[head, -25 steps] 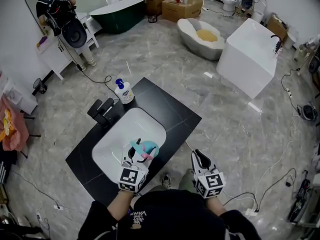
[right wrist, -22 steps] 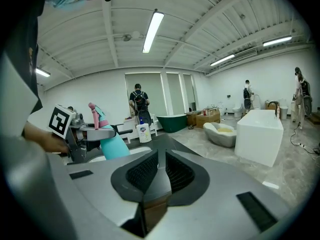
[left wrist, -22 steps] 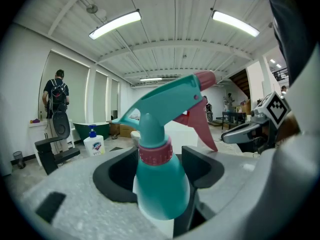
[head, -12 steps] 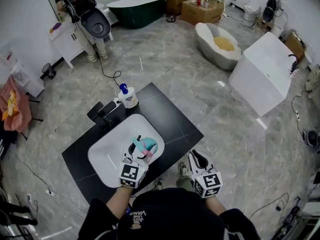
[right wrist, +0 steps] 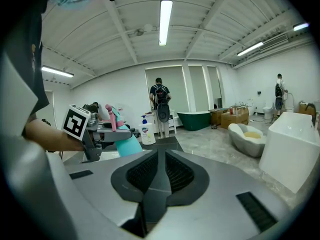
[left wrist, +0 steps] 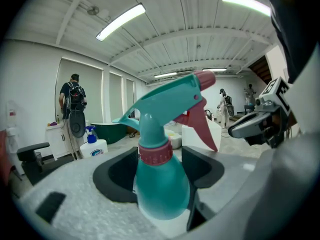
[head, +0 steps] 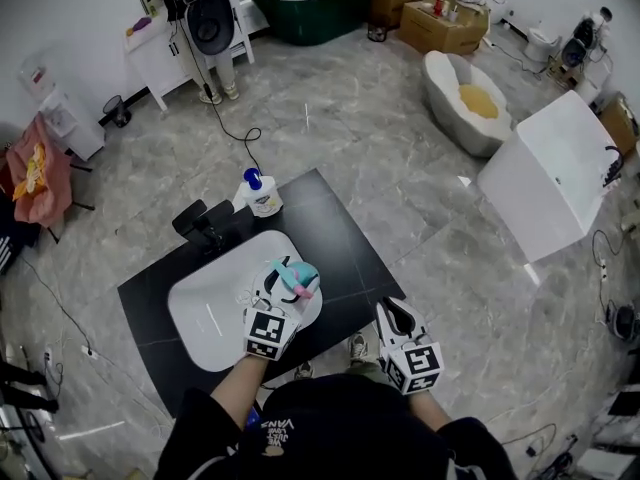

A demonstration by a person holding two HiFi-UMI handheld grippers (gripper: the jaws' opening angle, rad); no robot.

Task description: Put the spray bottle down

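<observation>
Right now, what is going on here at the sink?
A person holds a teal spray bottle upright in the left tool, over the edge of a white sink in a black counter. It is not yet set down. The right tool is shut and empty, near the counter's corner.

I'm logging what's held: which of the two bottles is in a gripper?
The teal spray bottle, clamped between the jaws of the left gripper. The white pump bottle stands free on the black counter, with no gripper near it.

Spray bottle (head: 294,279): in left gripper (head: 279,288), over right rim of basin (head: 208,320)
Right gripper (head: 398,317): right of basin
</observation>
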